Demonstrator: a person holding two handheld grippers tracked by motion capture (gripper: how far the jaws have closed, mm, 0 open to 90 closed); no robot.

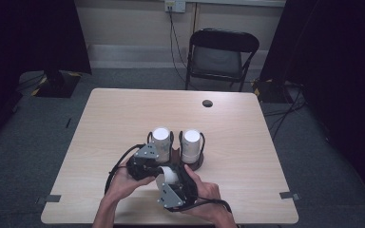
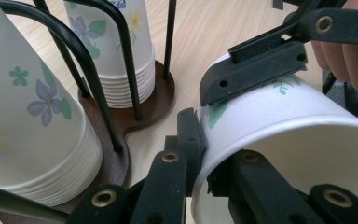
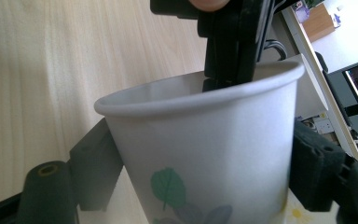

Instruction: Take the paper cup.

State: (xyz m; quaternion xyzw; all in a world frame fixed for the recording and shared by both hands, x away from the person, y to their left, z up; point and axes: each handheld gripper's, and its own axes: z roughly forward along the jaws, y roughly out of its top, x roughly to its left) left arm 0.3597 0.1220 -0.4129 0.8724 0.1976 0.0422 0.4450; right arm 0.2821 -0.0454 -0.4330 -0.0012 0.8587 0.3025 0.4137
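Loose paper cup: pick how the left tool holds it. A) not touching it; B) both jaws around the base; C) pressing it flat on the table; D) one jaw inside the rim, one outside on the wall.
D: in the left gripper view the left tool pinches the loose paper cup at its rim, one jaw inside and one outside.

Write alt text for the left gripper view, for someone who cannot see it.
A white paper cup with a leaf print lies on its side, its rim pinched by the left gripper while the right gripper clasps its outside. Behind, on the wooden table, two stacks of flowered cups stand upside down in a black wire holder.
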